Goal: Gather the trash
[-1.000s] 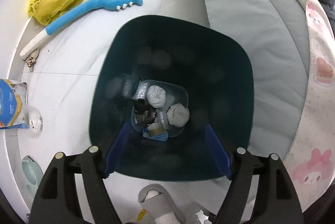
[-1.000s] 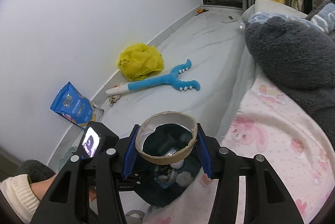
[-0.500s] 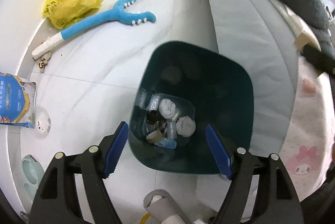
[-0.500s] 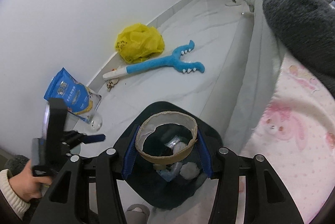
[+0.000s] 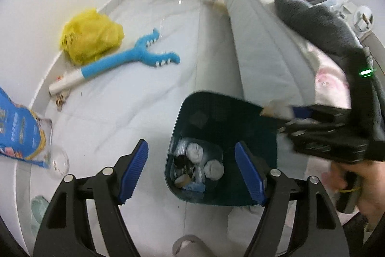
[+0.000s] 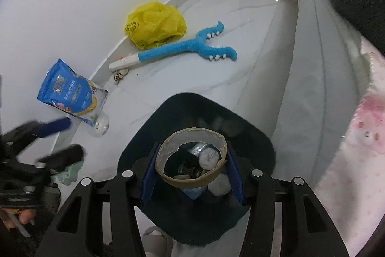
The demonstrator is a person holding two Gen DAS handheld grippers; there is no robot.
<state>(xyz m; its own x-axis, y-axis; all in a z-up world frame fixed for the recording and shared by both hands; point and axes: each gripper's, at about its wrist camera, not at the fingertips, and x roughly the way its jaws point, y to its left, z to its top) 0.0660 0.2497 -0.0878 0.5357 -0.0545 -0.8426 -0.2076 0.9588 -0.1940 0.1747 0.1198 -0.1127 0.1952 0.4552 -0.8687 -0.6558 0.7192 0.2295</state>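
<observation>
now the right tool (image 6: 191,171) grips the cardboard ring (image 6: 191,158) directly above the dark bin (image 6: 252,144); open only once centred over its mouth. the left tool (image 5: 192,172), wide and empty, has just been narrowing slightly.

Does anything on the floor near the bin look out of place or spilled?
Yes. A blue snack bag lies tipped on the floor by the wall. A crumpled yellow plastic bag and a blue plush toy lie loose beyond the dark bin.

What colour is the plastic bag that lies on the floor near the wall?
The plastic bag is yellow; it shows best in the right wrist view.
</observation>
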